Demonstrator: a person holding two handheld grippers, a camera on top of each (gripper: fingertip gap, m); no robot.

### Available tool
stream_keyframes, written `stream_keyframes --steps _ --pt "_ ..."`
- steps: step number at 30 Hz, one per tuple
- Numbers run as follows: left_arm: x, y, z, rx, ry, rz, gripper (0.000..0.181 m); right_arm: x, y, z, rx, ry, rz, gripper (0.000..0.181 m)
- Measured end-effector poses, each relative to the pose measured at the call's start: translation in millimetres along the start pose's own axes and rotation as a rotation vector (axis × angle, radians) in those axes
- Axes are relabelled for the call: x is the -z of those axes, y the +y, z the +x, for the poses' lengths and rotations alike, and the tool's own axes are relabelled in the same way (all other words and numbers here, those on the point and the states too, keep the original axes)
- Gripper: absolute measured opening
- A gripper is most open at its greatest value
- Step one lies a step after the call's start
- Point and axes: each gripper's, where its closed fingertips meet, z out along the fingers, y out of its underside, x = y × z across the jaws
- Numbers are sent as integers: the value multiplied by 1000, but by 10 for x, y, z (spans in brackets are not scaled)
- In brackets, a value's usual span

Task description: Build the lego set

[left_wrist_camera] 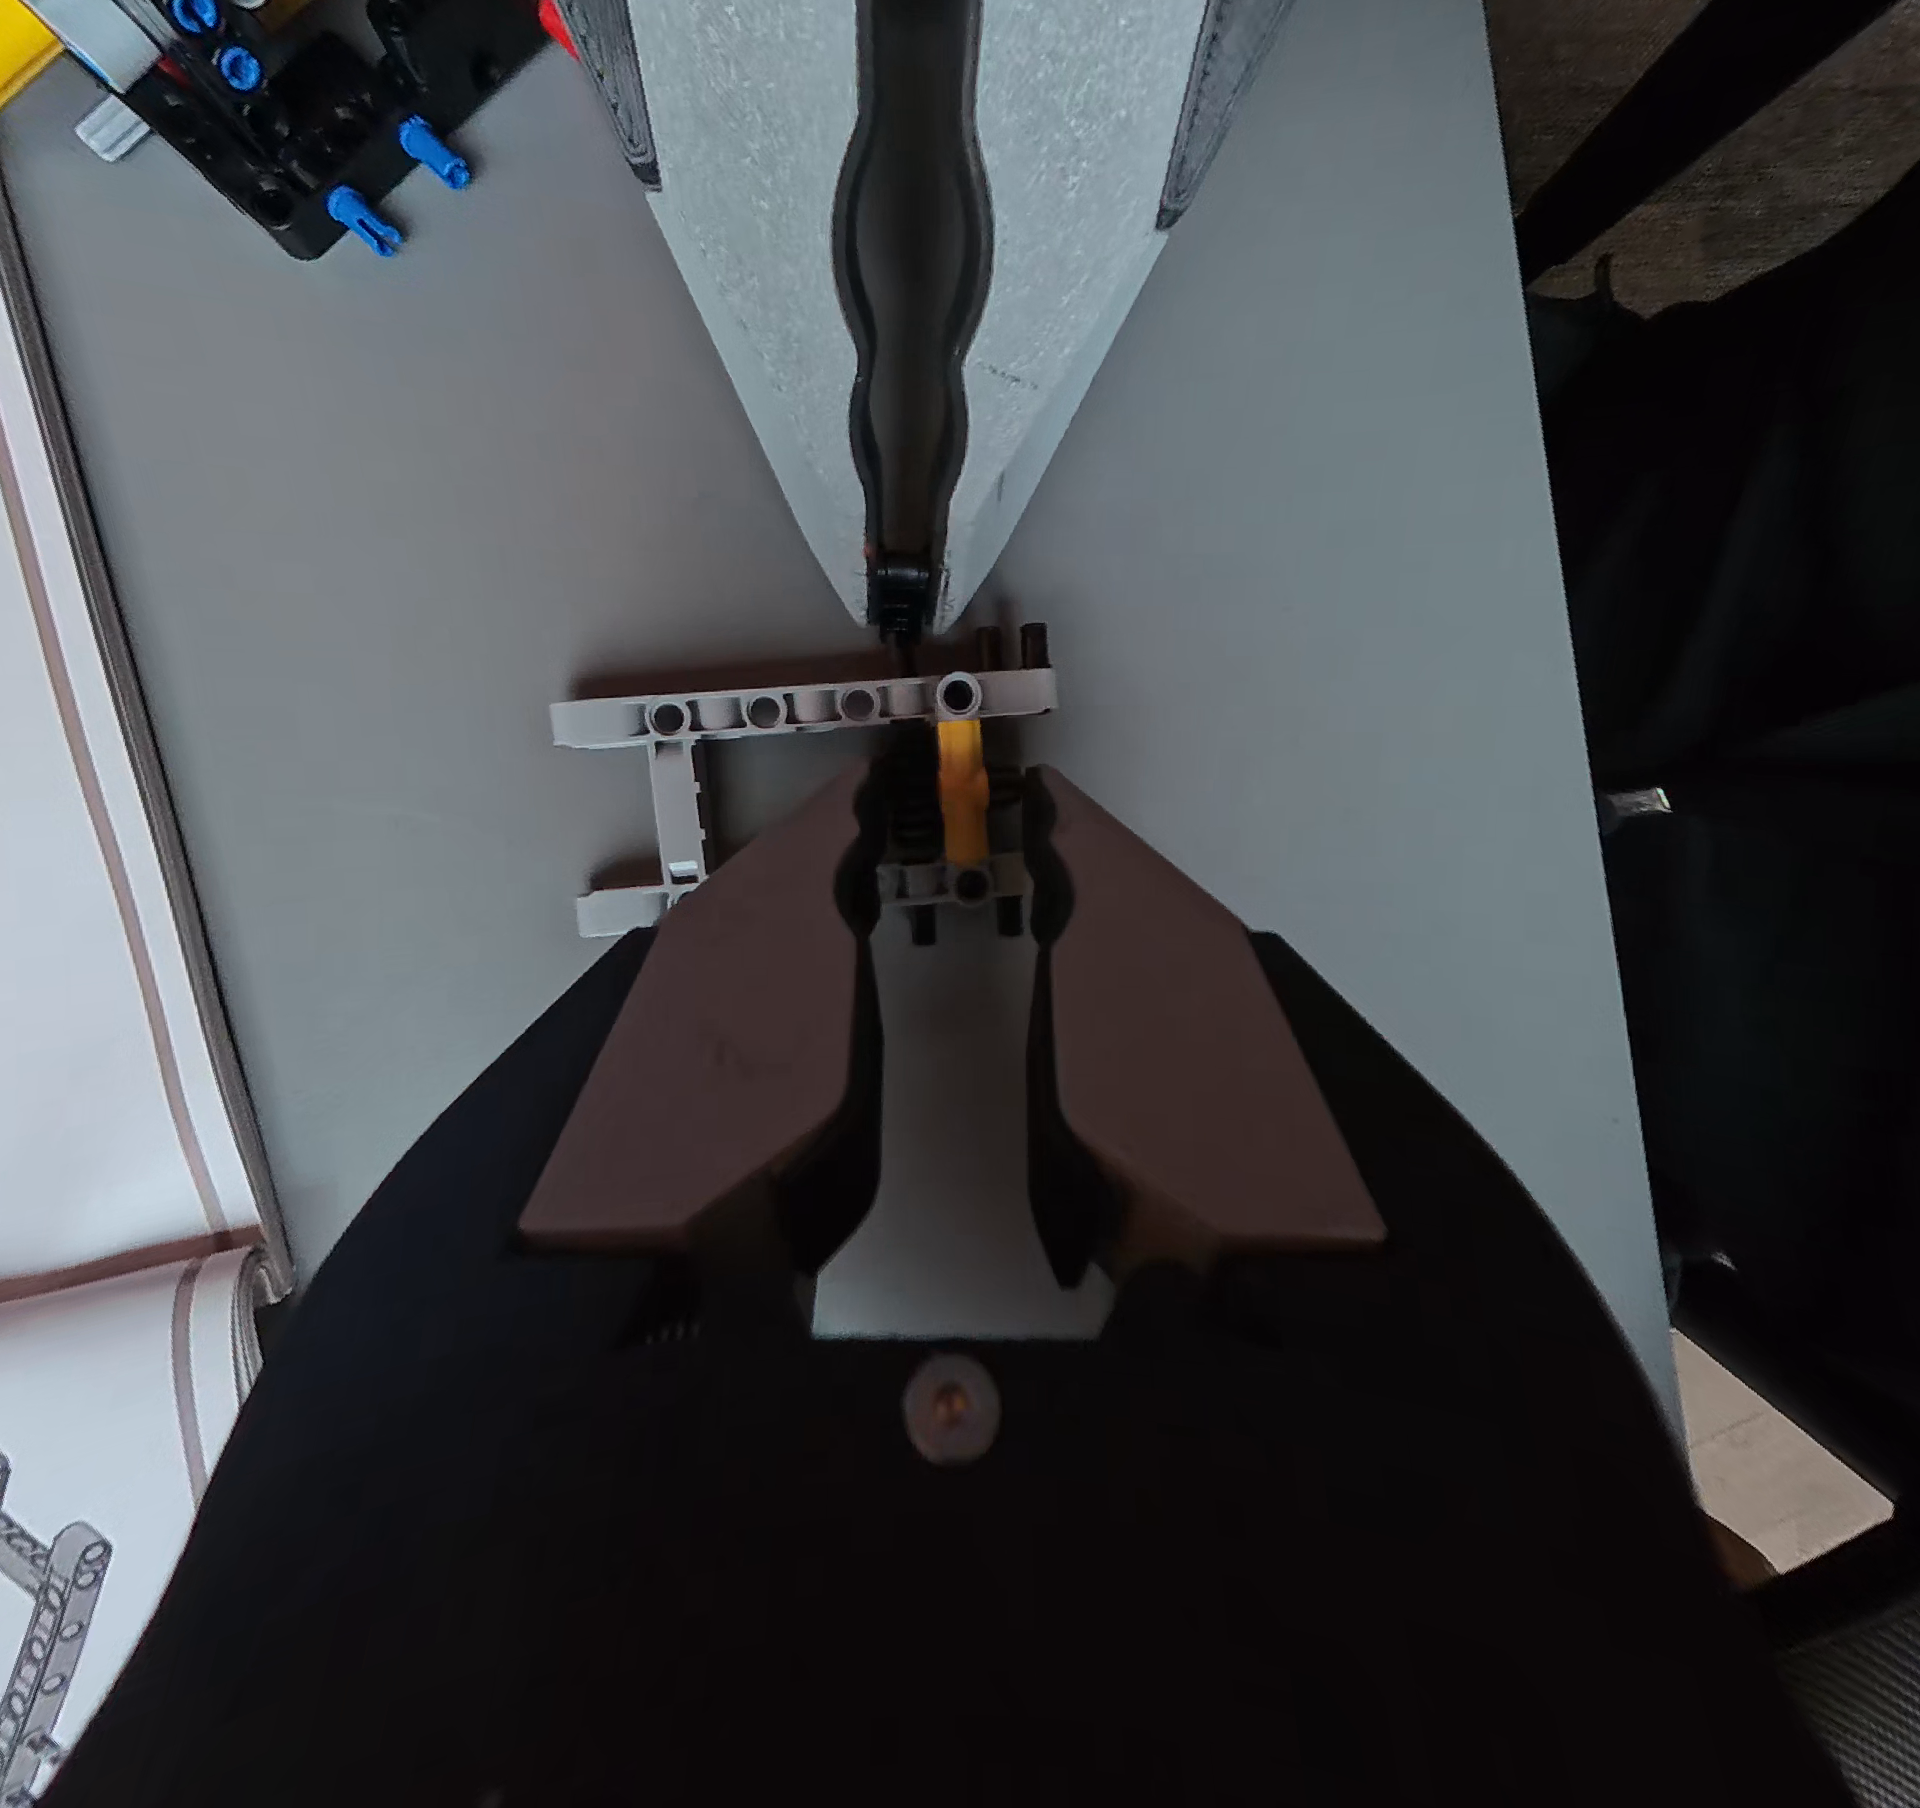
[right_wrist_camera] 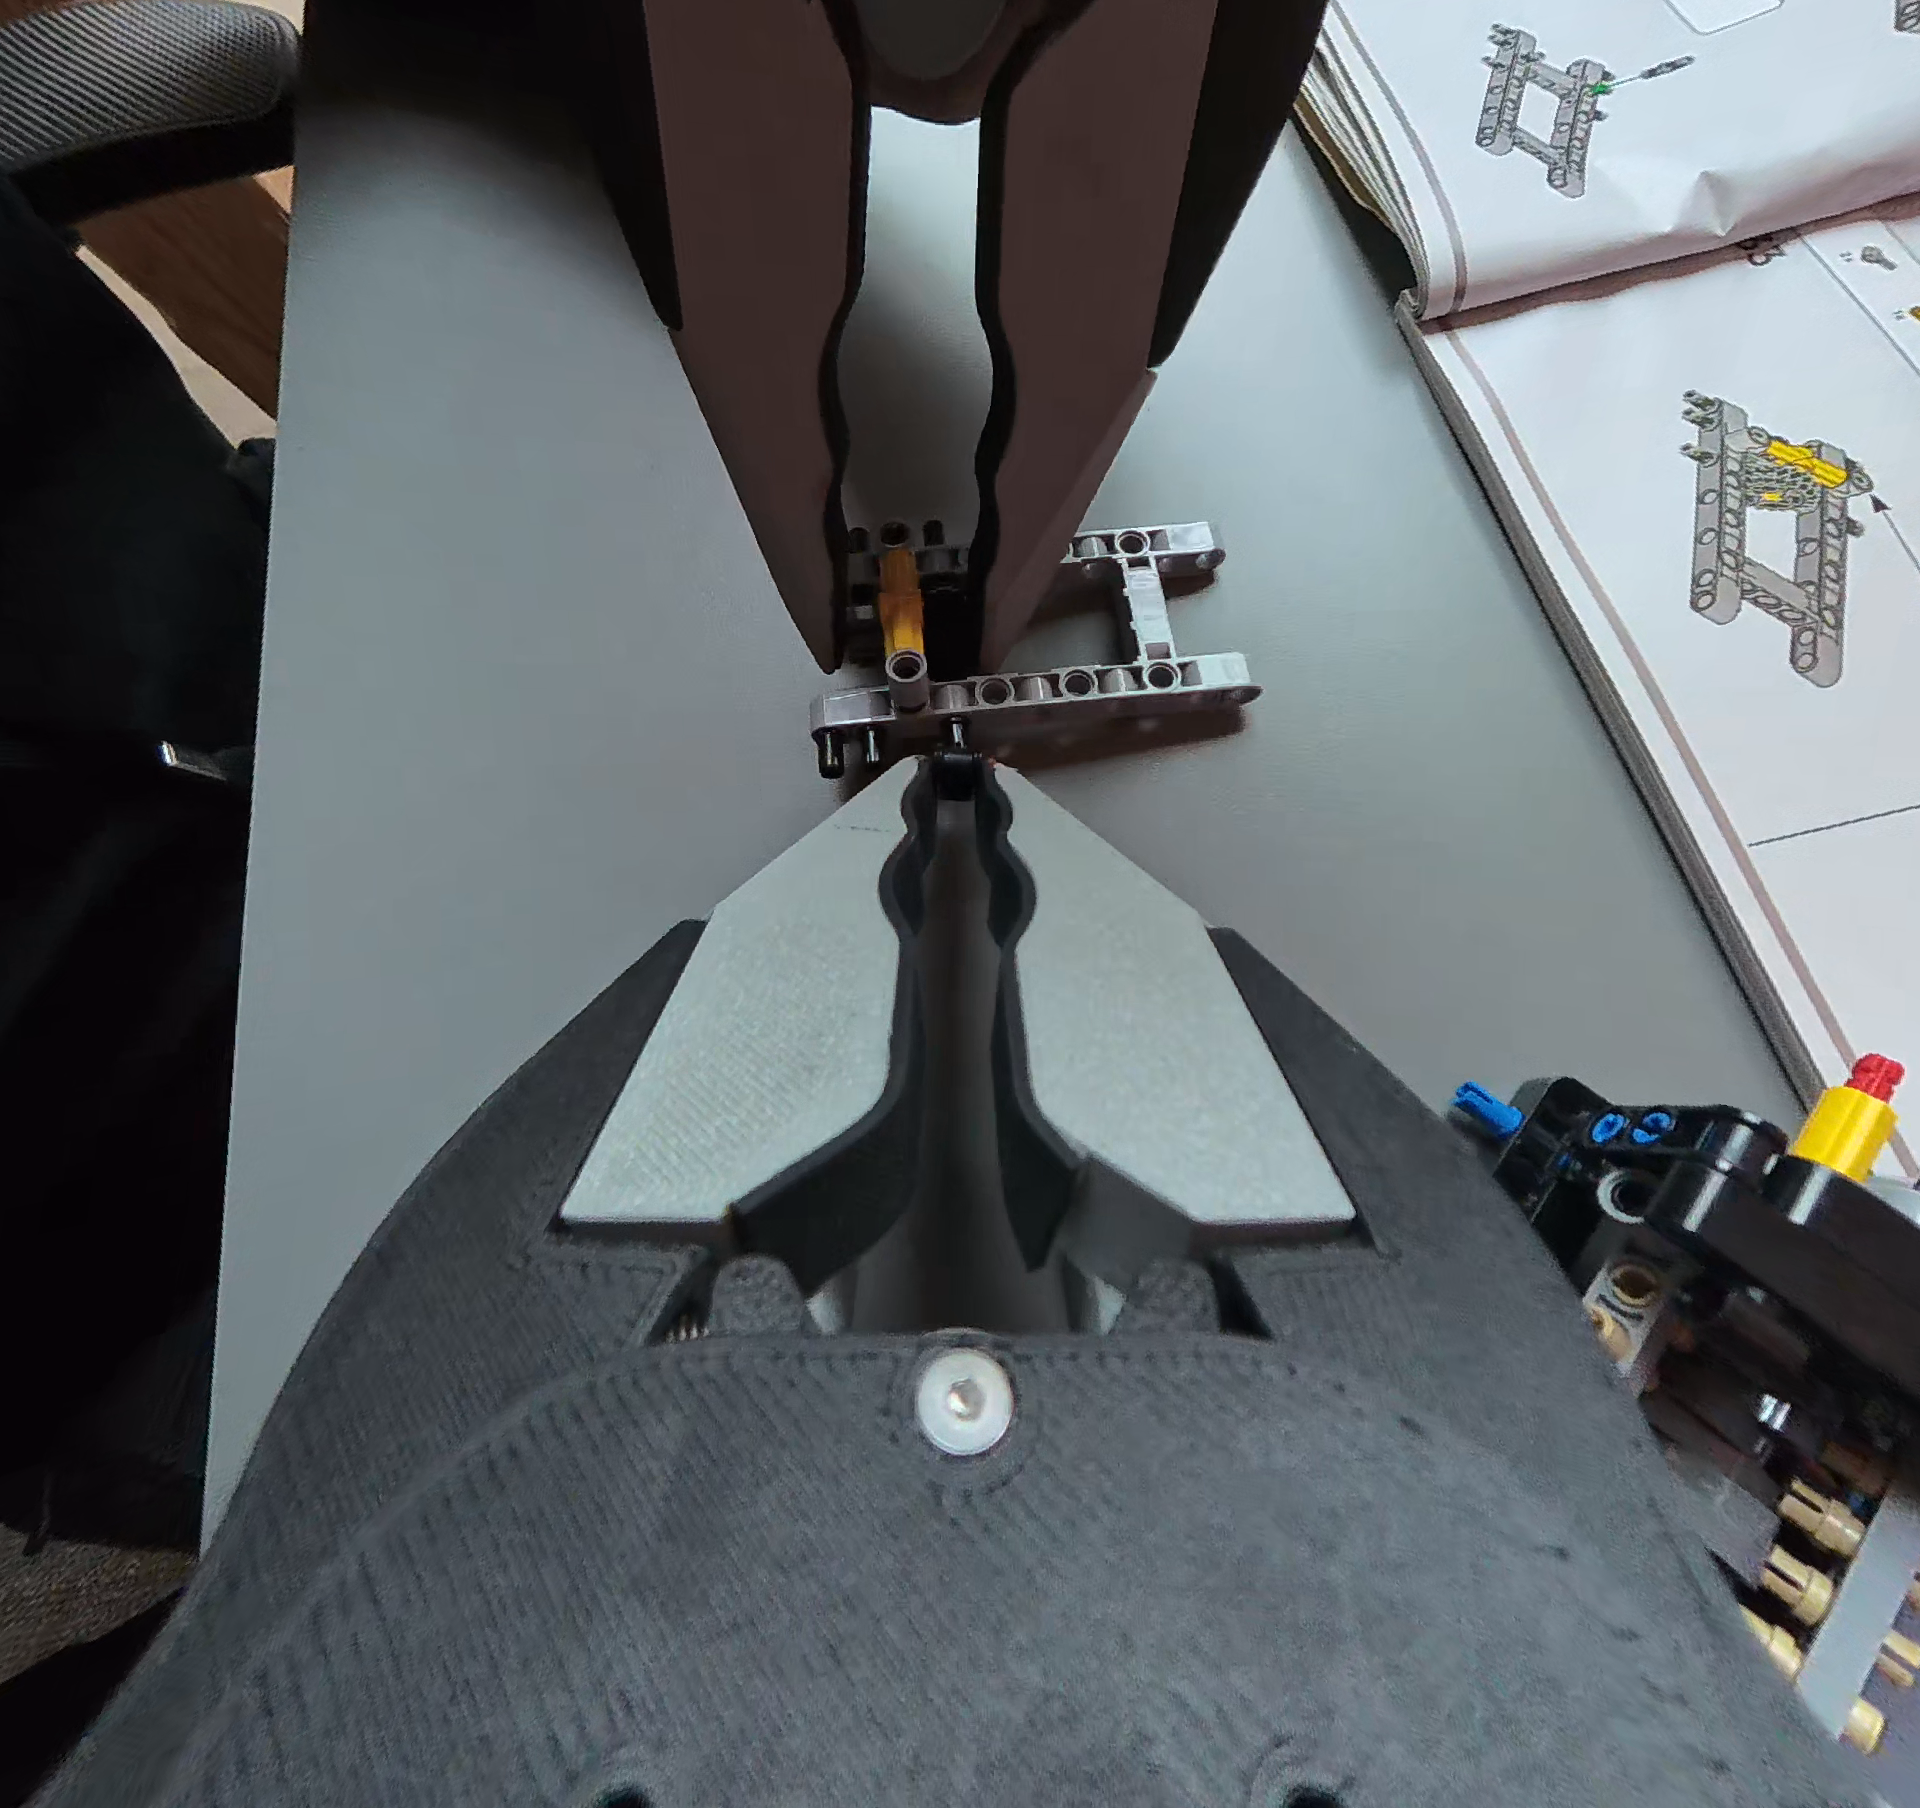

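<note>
- Grey frame (right_wrist_camera: pixel 1049 688) flat on table (right_wrist_camera: pixel 520 511): light, rigid plastic; best held by side beams.
- Left gripper (right_wrist_camera: pixel 904 662) straddling frame's yellow-piece end, whether clamping cannot be told.
- Right gripper (right_wrist_camera: pixel 954 771) pinching small black pin (right_wrist_camera: pixel 953 759) at frame's near beam.

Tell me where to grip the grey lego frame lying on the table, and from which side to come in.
Grip the grey frame across its short cross beam, coming straight down from above. It lies flat on the table, and that open end is free. The other end is crowded: the left gripper straddles the yellow piece there, and the right gripper presses a black pin at the long beam.
</note>
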Motion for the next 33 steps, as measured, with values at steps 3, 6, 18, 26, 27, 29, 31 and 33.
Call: stream_keyframes --steps 3,6,18,26,27,29,31,33 --pt "-1 3 1 -13 -1 -16 22 -37 44 -7 19 2 -41 4" --pt "2 11 0 -22 13 -29 22 -48 43 -8 66 19 -62 4" --pt "-11 11 48 -40 45 -25 22 -60 52 -64 125 -4 -55 5" --pt "-7 15 48 -29 78 9 22 -68 55 -74 98 -24 -48 4" --pt "-7 14 49 -31 77 11 22 -68 56 -75 77 -33 -46 5" --pt "-9 11 50 -24 79 23 21 -62 64 -82 30 -49 -41 5" --pt "-15 3 58 -17 81 47 22 -54 69 -88 2 -42 -35 5" --pt "-15 1 57 -15 83 59 23 -54 69 -89 -6 -18 -31 5"
